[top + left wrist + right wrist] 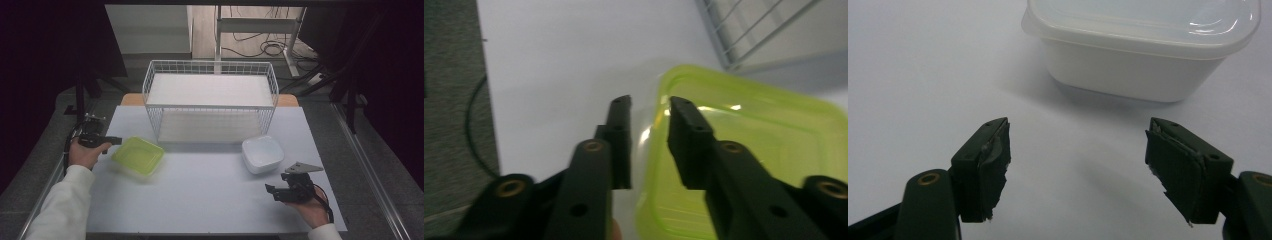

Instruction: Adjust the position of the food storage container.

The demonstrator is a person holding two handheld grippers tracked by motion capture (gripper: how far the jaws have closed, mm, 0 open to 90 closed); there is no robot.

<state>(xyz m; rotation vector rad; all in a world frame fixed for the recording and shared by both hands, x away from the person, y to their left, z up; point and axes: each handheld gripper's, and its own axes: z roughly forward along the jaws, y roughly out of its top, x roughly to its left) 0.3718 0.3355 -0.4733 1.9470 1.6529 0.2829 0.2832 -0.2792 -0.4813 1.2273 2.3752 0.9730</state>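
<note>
On the table, high view: left gripper [111,141] met the near-left rim of the green container [138,155]; right gripper [274,192] lay just short of the white container [262,154]; wire basket [210,100] stood behind both.
Left gripper view: 2 jaws stood narrowly apart astride the green container's [744,165] rim, not yet pinching it.
Right gripper view: jaws spread wide, holding nothing, aimed at the white container [1143,45] on the table [923,65].
Step in hand: probably gripping the green rim.
Next move: likely pinch the rim firmly, then lift level.
</note>
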